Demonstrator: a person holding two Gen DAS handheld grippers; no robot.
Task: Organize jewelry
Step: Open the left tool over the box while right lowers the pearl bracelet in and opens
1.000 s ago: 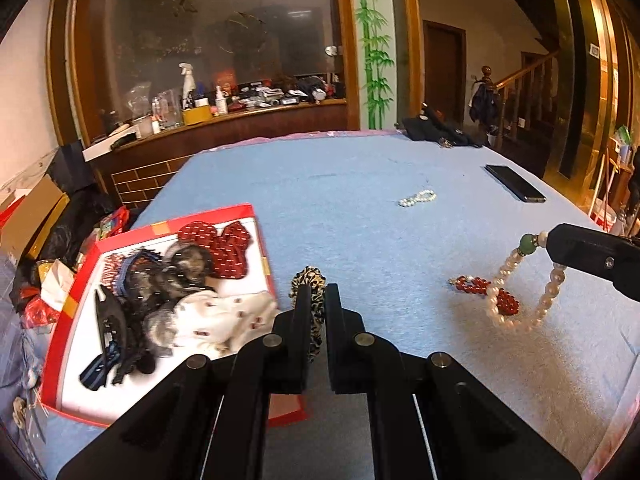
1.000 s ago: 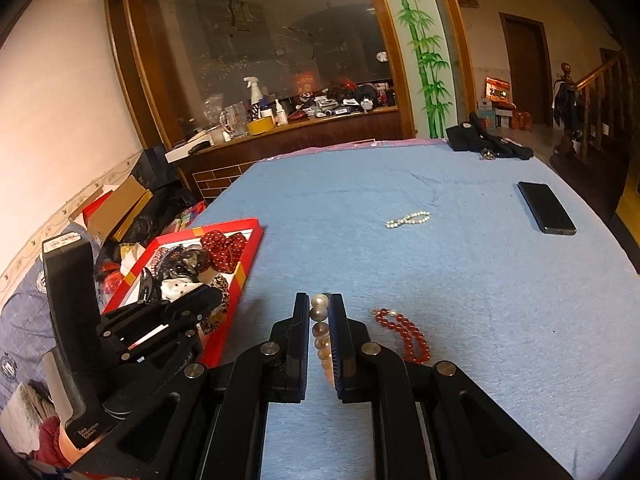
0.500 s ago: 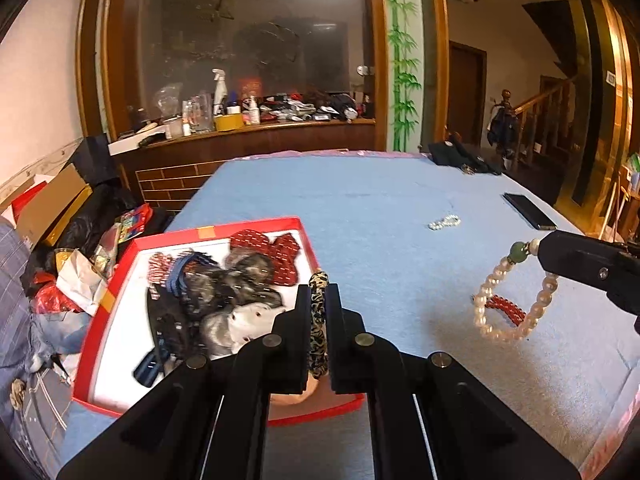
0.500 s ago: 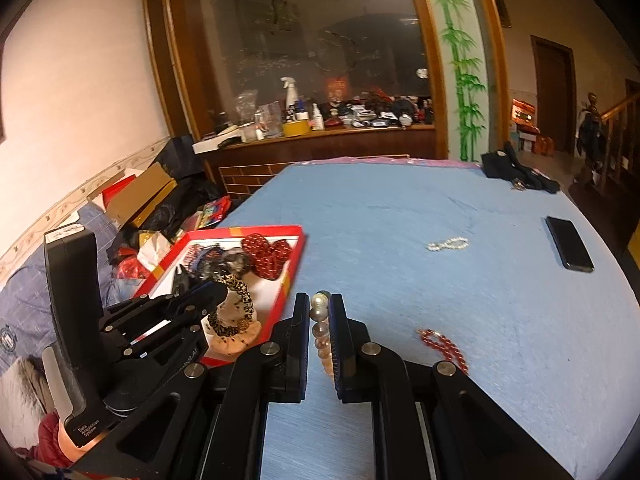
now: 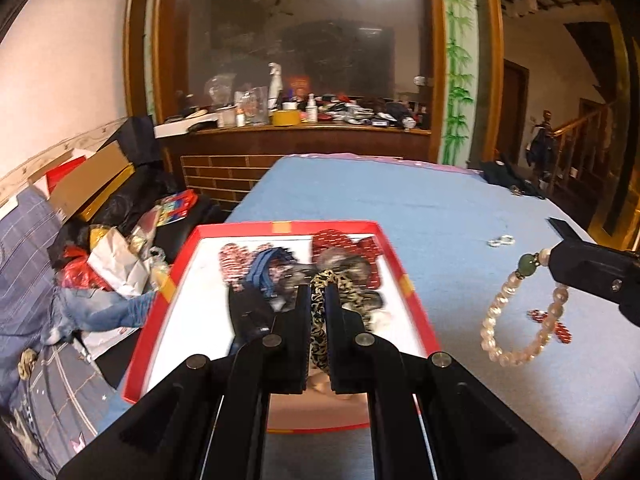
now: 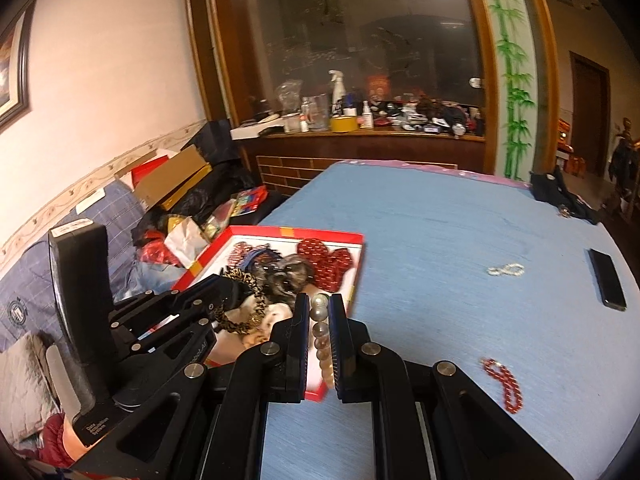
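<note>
The left gripper is closed on a leopard scrunchie above the red tray. A pearl bracelet is clamped in the right gripper, beside the tray.

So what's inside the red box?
The red box holds red bows, a blue hair band and dark clips. The left hand-held gripper with its leopard scrunchie covers the rest.

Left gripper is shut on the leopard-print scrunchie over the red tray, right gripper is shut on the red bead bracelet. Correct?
Not quite. The right gripper is shut on the pearl bead bracelet; the red bead bracelet lies on the blue tablecloth, as the right wrist view shows. The left gripper does grip the leopard-print scrunchie over the red tray.
</note>
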